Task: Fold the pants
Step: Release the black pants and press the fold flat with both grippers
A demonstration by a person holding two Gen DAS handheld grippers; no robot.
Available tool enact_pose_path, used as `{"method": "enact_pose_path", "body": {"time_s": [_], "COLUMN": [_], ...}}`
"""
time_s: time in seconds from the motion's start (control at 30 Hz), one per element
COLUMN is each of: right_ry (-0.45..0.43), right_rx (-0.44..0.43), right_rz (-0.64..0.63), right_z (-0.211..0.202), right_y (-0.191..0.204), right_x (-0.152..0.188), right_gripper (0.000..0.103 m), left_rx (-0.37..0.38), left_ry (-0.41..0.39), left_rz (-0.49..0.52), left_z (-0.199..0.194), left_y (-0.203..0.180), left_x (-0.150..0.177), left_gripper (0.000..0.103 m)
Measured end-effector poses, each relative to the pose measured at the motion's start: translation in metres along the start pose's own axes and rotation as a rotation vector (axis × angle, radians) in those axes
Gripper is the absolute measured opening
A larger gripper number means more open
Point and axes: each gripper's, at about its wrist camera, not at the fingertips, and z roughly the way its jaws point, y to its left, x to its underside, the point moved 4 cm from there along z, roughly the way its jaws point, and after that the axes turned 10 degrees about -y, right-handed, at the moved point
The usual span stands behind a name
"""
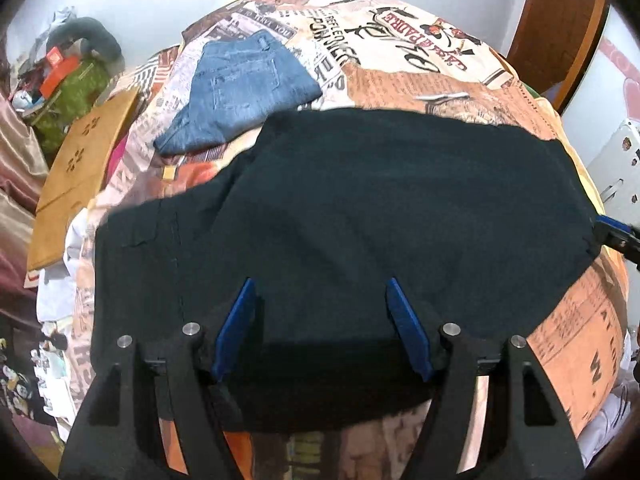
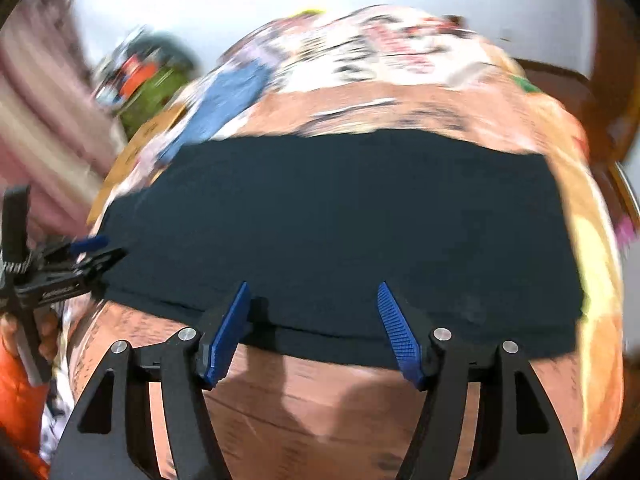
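Dark navy pants (image 1: 360, 208) lie folded flat across a bed with a newspaper-print cover (image 1: 400, 68). My left gripper (image 1: 322, 286) is open, its blue fingers (image 1: 240, 320) spread just above the pants' near edge. My right gripper (image 2: 314, 290) is open too, over the near edge of the pants (image 2: 340, 220) further right. The right wrist view is blurred by motion. The right gripper also shows at the right edge of the left wrist view (image 1: 616, 234); the left gripper shows at the left of the right wrist view (image 2: 88, 252).
Folded blue jeans (image 1: 244, 92) lie on the bed beyond the pants. A brown cardboard box (image 1: 76, 176) sits at the bed's left edge, with a green cluttered pile (image 1: 68, 92) behind. A wooden headboard (image 1: 560, 20) stands at the far right.
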Motion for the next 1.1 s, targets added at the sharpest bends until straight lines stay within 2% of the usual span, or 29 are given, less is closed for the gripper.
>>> {"method": "enact_pose_path", "body": {"time_s": [0.23,0.33,0.47,0.53,0.67,0.77,0.93,1.1], "right_ry": [-0.069,-0.076,-0.059,-0.041,-0.053,-0.07,-0.092,-0.127], "right_rx": [0.169,0.191,0.18,0.178,0.185,0.204,0.241,0.244], "right_rz": [0.248,0.323,0.37,0.391,0.395,0.396,0.381,0.343], "right_z": [-0.037,-0.04,-0.031,-0.024,-0.014,-0.011,-0.01,-0.014], "right_y": [-0.102,-0.13,-0.141,-0.143,-0.146,-0.148,-0.153,-0.145], "right_x": [0.01,0.017,0.019,0.023,0.025,0.023,0.02,0.01], "right_gripper": [0.062,0.062,0.062,0.062,0.06,0.05,0.02,0.01], "left_rx": [0.054,0.066,0.061,0.037,0.049,0.061,0.06,0.06], "left_ry": [-0.02,-0.004,0.029,0.011,0.012,0.019,0.015,0.015], "left_rz": [0.016,0.038,0.087,0.115,0.111,0.091,0.092,0.091], "left_z": [0.014,0.024,0.042,0.044,0.045,0.049,0.05,0.05], "left_y": [-0.033,-0.049,-0.07,-0.077,-0.077,-0.075,-0.075,-0.075], "left_x": [-0.033,-0.038,-0.032,-0.03,-0.029,-0.029,-0.029,-0.029], "left_gripper": [0.069,0.072,0.075,0.08,0.083,0.087,0.089,0.089]}}
